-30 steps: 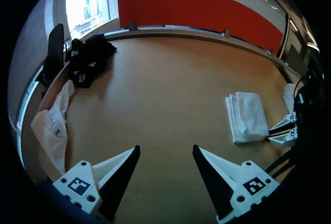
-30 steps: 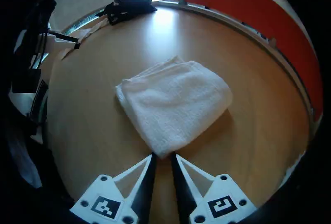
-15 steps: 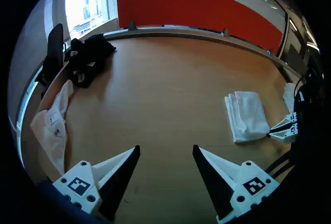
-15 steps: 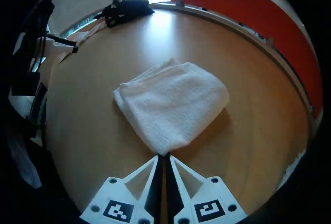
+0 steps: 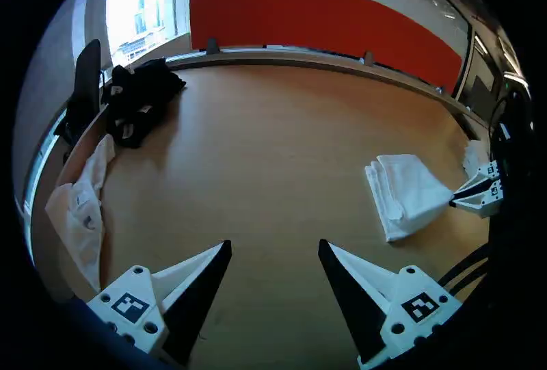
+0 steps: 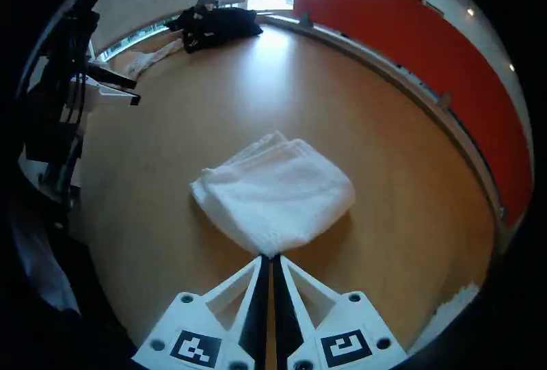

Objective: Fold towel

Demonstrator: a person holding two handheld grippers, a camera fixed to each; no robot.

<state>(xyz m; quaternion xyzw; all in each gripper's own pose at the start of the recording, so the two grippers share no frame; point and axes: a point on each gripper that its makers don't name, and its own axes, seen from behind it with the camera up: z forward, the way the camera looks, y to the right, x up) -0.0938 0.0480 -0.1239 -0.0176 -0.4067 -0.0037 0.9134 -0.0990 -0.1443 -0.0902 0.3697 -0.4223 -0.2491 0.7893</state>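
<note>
A folded white towel (image 6: 277, 191) lies on the wooden table, its near corner pinched between the two fingers of my right gripper (image 6: 271, 258), which is shut on it and lifts that corner a little. In the left gripper view the same towel (image 5: 403, 191) sits at the right, with the right gripper (image 5: 457, 201) at its right corner. My left gripper (image 5: 273, 250) hovers open over bare wood, well to the left of the towel, nothing between its fingers.
A black bag (image 5: 140, 100) and a white cloth (image 5: 78, 209) lie along the table's left edge, beside a dark chair (image 5: 85, 89). A red divider panel (image 5: 321, 21) runs along the far edge. The left gripper (image 6: 102, 86) shows far left in the right gripper view.
My right gripper closed on the towel's near corner and has raised it, pulling the towel slightly. The left gripper stayed open and barely moved.
</note>
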